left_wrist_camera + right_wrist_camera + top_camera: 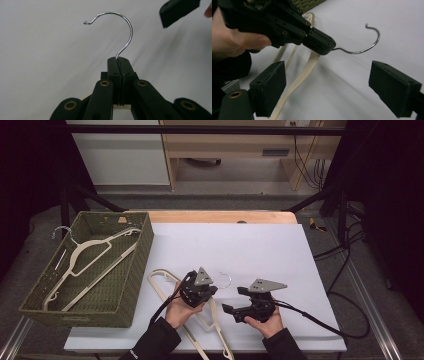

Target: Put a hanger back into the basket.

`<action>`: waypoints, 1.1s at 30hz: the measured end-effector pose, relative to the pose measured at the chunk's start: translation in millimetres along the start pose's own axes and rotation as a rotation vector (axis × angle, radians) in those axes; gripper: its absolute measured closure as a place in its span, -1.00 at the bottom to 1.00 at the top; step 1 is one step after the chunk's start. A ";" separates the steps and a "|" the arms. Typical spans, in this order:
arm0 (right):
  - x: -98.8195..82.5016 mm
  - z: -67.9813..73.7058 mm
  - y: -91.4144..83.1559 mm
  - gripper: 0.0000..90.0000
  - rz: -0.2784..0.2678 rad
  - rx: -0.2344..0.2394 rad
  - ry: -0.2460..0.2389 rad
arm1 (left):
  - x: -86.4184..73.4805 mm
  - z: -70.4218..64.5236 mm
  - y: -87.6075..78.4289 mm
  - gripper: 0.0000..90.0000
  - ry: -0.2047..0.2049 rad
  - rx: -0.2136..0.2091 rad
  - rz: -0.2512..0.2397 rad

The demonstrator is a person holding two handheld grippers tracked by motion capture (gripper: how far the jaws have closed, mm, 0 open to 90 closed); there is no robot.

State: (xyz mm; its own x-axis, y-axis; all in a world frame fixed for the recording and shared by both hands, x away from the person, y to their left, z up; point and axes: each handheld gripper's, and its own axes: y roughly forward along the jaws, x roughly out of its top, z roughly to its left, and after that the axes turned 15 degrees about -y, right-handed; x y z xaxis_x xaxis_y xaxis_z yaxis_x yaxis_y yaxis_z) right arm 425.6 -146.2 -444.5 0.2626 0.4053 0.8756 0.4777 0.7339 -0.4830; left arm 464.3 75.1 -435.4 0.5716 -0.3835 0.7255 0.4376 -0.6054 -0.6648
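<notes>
Person's forearms and hands come in at the bottom edge of the high view, one gripper in each. Table (280, 245) has a white top, with a wood strip along its far edge. Green woven basket (131, 285) sits at its left end, overhanging slightly — one cream hanger in basket (87, 257) lies inside, its wire hook poking over the far left rim.

Second cream hanger (167, 296) lies on the white top just right of the basket, frame running toward the near edge. Left gripper (209, 291) is clamped tight on the neck of this hanger, jaws fully together — in the left gripper view the metal hook (125, 30) rises straight out from between the closed jaws, with the cream frame peeking below them.

Right gripper (231, 301) sits just right of the left one, jaws wide apart with nothing between the pads. In the right gripper view its jaws point at the hanger neck; hook and left gripper lie ahead, not touched.
</notes>
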 end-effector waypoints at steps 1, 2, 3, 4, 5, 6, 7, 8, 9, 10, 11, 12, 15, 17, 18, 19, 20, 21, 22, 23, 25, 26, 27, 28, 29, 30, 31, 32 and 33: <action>0.2 1.5 3.2 -0.62 0.007 0.006 -0.005 | 0.1 -0.3 -1.9 0.97 -0.003 -0.001 -0.009; 0.7 4.2 8.0 -0.58 0.014 0.010 0.009 | 0.1 -0.4 -2.9 0.97 -0.002 -0.001 -0.014; 0.7 4.2 8.0 -0.58 0.014 0.010 0.009 | 0.1 -0.4 -2.9 0.97 -0.002 -0.001 -0.014; 0.5 5.8 13.7 -0.52 0.021 0.019 0.008 | 0.3 -0.9 -5.2 0.97 0.001 0.001 -0.017; 0.3 6.6 16.5 -0.48 0.025 0.027 0.009 | 0.4 -0.8 -6.3 0.97 0.001 0.000 -0.022; -0.1 7.4 19.6 -0.44 0.026 0.035 0.016 | 0.5 -0.9 -7.1 0.97 0.001 0.000 -0.025; -0.1 7.4 19.6 -0.44 0.026 0.035 0.016 | 0.5 -0.9 -7.1 0.97 0.001 0.000 -0.025; -1.2 8.9 25.8 -0.37 0.035 0.053 0.034 | 0.6 -0.9 -7.9 0.97 0.001 0.000 -0.026; -1.7 9.5 28.8 -0.32 0.043 0.057 0.036 | 0.7 -0.9 -8.9 0.97 0.004 0.000 -0.026; -1.7 9.5 28.8 -0.32 0.043 0.057 0.036 | 0.7 -0.9 -8.9 0.97 0.004 0.000 -0.026; -2.1 10.3 31.7 -0.28 0.045 0.069 0.041 | 0.6 -1.0 -9.4 0.97 0.004 0.000 -0.029; -3.0 11.4 36.7 -0.15 0.058 0.079 0.053 | 0.6 -1.1 -9.8 0.97 0.005 0.000 -0.029; -3.8 12.7 42.1 0.03 0.057 0.108 0.078 | 0.5 -1.1 -10.9 0.97 0.006 0.001 -0.035; -4.5 12.6 45.1 0.16 0.060 0.135 0.090 | 0.4 -1.2 -10.7 0.97 0.006 -0.001 -0.033; -4.9 12.9 45.9 0.21 0.063 0.140 0.093 | 0.3 -1.0 -10.4 0.97 0.009 0.000 -0.033; -5.1 13.0 46.6 0.29 0.061 0.151 0.102 | 0.0 -1.2 -9.7 0.97 0.006 0.000 -0.033; -5.0 12.9 46.8 0.37 0.060 0.164 0.113 | -0.2 -1.3 -9.3 0.97 0.005 0.001 -0.033; -4.8 12.9 46.9 0.43 0.058 0.172 0.117 | -0.2 -1.3 -9.3 0.97 0.005 0.001 -0.033; -4.7 12.8 47.1 0.50 0.060 0.176 0.127 | -0.3 -1.3 -9.0 0.97 0.003 0.001 -0.033; -4.6 12.6 47.5 0.51 0.060 0.187 0.141 | -0.4 -1.3 -9.2 0.97 0.002 0.000 -0.034; -4.5 11.8 48.1 0.54 0.062 0.194 0.156 | -0.5 -1.1 -9.6 0.97 0.002 -0.001 -0.034; -4.3 11.6 48.1 0.55 0.066 0.194 0.169 | -0.5 -0.6 -9.9 0.97 0.000 -0.006 -0.033; -4.2 11.3 48.2 0.56 0.067 0.195 0.174 | -0.1 0.2 -10.0 0.97 -0.004 -0.009 -0.027; -3.9 11.3 48.1 0.58 0.071 0.196 0.188 | 0.2 1.0 -10.8 0.97 -0.006 -0.013 -0.022; -3.8 11.4 48.1 0.60 0.074 0.196 0.202 | 0.5 1.8 -12.3 0.96 -0.010 -0.018 -0.025; -3.5 10.7 48.0 0.61 0.070 0.195 0.203 | 0.9 2.8 -14.7 0.95 -0.016 -0.027 -0.028; -2.4 10.8 47.2 0.62 0.066 0.202 0.218 | 0.9 2.8 -14.7 0.95 -0.016 -0.027 -0.028; -2.4 10.8 47.2 0.62 0.066 0.202 0.218 | 1.5 4.3 -19.4 0.95 -0.021 -0.036 -0.041; -1.3 10.7 46.0 0.63 0.066 0.201 0.229 | 2.0 5.4 -23.0 0.86 -0.022 -0.038 -0.052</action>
State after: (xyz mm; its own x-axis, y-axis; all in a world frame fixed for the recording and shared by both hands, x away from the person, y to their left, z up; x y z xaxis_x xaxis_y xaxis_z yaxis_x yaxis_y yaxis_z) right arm 438.2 -107.1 -467.9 0.4806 0.3393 0.8086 0.2840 0.8122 -0.5096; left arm 459.1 92.0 -419.7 0.5642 -0.3357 0.7543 0.4405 -0.6504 -0.6189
